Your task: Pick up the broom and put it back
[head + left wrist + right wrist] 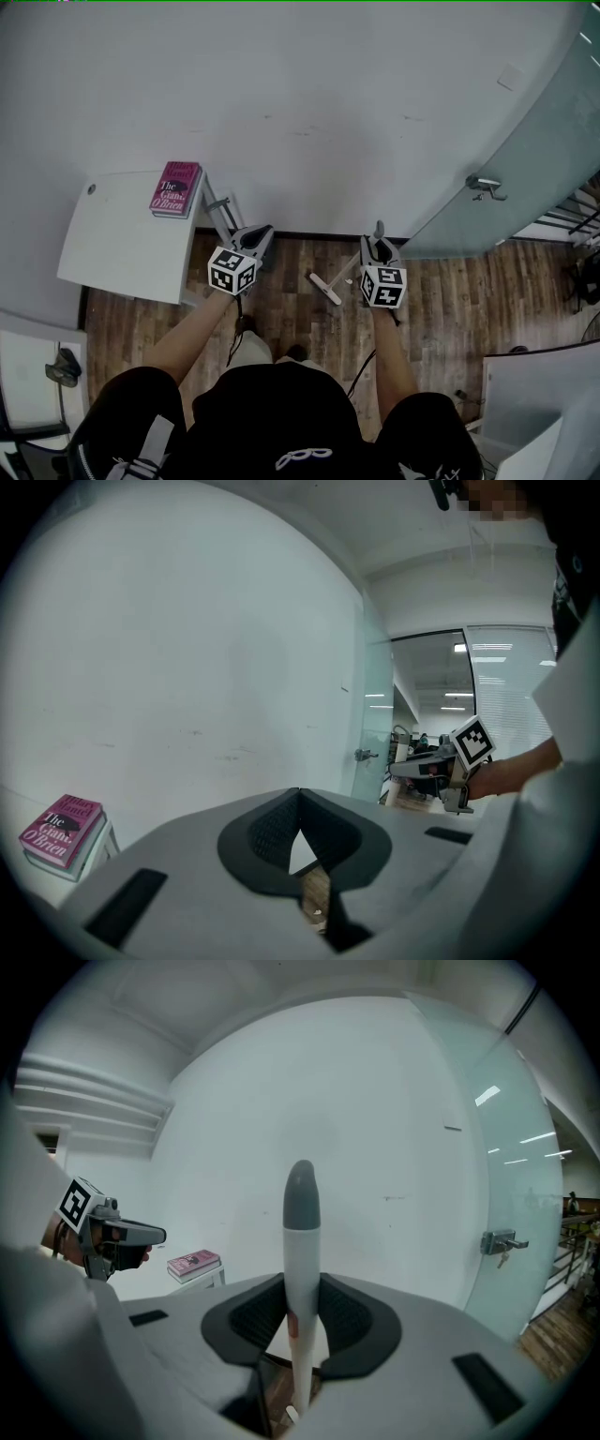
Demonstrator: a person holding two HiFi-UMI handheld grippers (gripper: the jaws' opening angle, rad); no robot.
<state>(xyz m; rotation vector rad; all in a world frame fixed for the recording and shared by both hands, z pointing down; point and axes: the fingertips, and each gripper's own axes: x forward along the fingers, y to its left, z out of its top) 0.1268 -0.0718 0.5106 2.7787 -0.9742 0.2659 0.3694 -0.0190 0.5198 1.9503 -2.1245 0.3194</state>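
Observation:
The broom has a white handle [301, 1269] with a grey tip, and it stands upright between the pads of my right gripper [302, 1309], which is shut on it. In the head view its small white head [325, 287] rests on the wooden floor, between the two grippers, and the handle rises into the right gripper [379, 246]. My left gripper [259, 235] hovers to the left, near the desk corner. Its fingertips meet with nothing between them [298, 793]. Both grippers point at the white wall.
A white desk [112, 239] stands at the left, with a pink book [177, 188] on its far corner. A frosted glass door with a metal handle [486, 186] closes off the right side. Another white tabletop [539, 384] sits at the lower right.

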